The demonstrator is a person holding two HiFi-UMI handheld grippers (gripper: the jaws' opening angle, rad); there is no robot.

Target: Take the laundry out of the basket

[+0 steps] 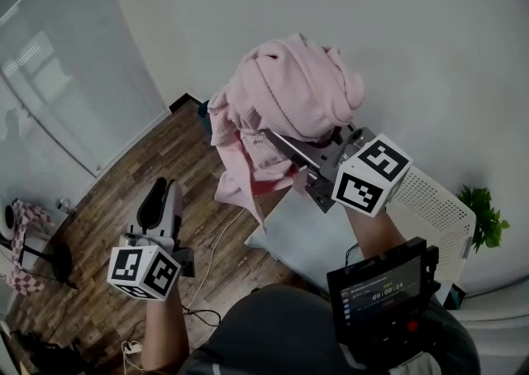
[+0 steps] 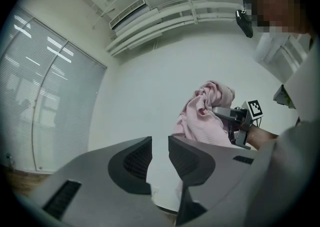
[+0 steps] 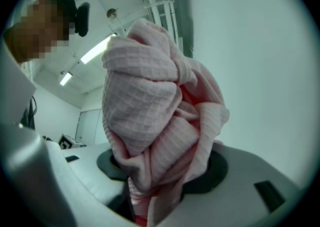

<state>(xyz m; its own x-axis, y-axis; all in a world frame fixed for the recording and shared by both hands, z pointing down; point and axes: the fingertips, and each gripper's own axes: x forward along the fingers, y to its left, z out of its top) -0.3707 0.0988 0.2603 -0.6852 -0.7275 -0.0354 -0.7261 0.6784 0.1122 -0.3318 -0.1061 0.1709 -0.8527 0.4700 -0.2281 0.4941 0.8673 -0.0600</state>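
Note:
A bunched pink waffle-knit cloth (image 1: pixel 289 92) hangs high in the air in front of the white wall, with a tail drooping at its left. My right gripper (image 1: pixel 269 140) is shut on it, and the cloth (image 3: pixel 150 111) fills the space between its jaws in the right gripper view (image 3: pixel 160 183). The white perforated basket (image 1: pixel 434 204) stands below and to the right of that gripper. My left gripper (image 1: pixel 159 200) is low on the left over the wooden floor, its jaws (image 2: pixel 160 158) slightly apart with nothing between them. From there the cloth (image 2: pixel 205 116) and right gripper (image 2: pixel 235 118) show to the right.
A pale sheet or cushion (image 1: pixel 302 233) lies beside the basket. A green plant (image 1: pixel 485 216) stands at the far right. A chair with chequered fabric (image 1: pixel 21 245) sits at the left edge. Cables (image 1: pixel 207 282) trail over the floor. A small screen (image 1: pixel 384 291) hangs at the person's chest.

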